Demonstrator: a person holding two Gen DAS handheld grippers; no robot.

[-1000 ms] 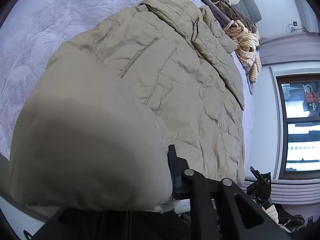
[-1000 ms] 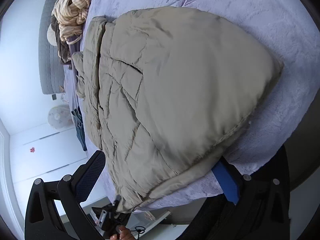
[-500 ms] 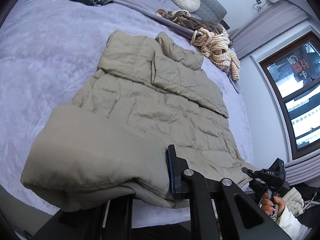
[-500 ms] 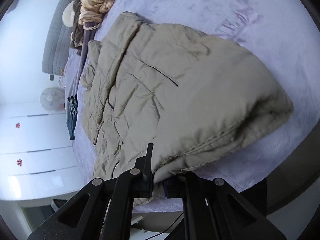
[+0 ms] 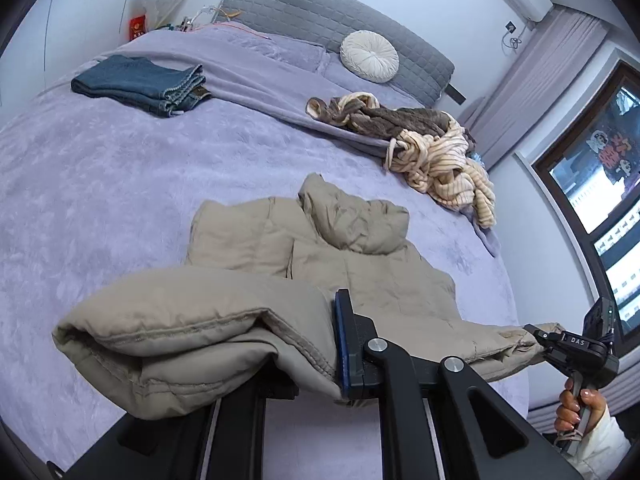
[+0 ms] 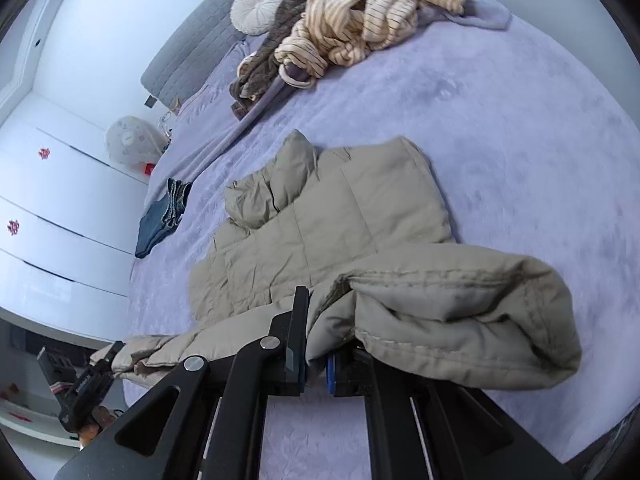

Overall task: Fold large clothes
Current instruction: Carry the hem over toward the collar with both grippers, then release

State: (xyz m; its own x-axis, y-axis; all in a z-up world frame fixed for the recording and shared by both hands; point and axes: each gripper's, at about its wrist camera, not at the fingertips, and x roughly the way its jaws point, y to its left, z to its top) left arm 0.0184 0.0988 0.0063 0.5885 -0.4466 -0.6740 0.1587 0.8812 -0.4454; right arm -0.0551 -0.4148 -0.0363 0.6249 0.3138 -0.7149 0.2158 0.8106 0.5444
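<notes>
Two-handed lift of a hem for a fold. The left tool (image 5: pixel 320 344) is clamped on one corner of the bottom edge of the beige padded jacket (image 5: pixel 360 276), its blue pad pressed against doubled fabric. The right tool (image 6: pixel 316 340) is likewise closed on the opposite corner, with cloth pinched between its pads. Holding both corners at once keeps the hem taut and level, so the lower part can probably be carried over as one straight panel rather than sagging in the middle. Between the two grips the padded edge hangs in a thick roll, clear of the bed (image 5: pixel 100 200). The jacket's upper part, with its collar (image 5: pixel 352 220) turned toward the headboard (image 5: pixel 320 12), lies flat on the purple cover and serves as the anchor for the fold. The garment lies in the near, open part of the bed, well apart from the folded jeans (image 5: pixel 140 84) on the far side and the unfolded heap of striped and brown clothes (image 5: pixel 432 148) near the round cushion (image 5: pixel 370 56). This leaves room for the fold to land.
</notes>
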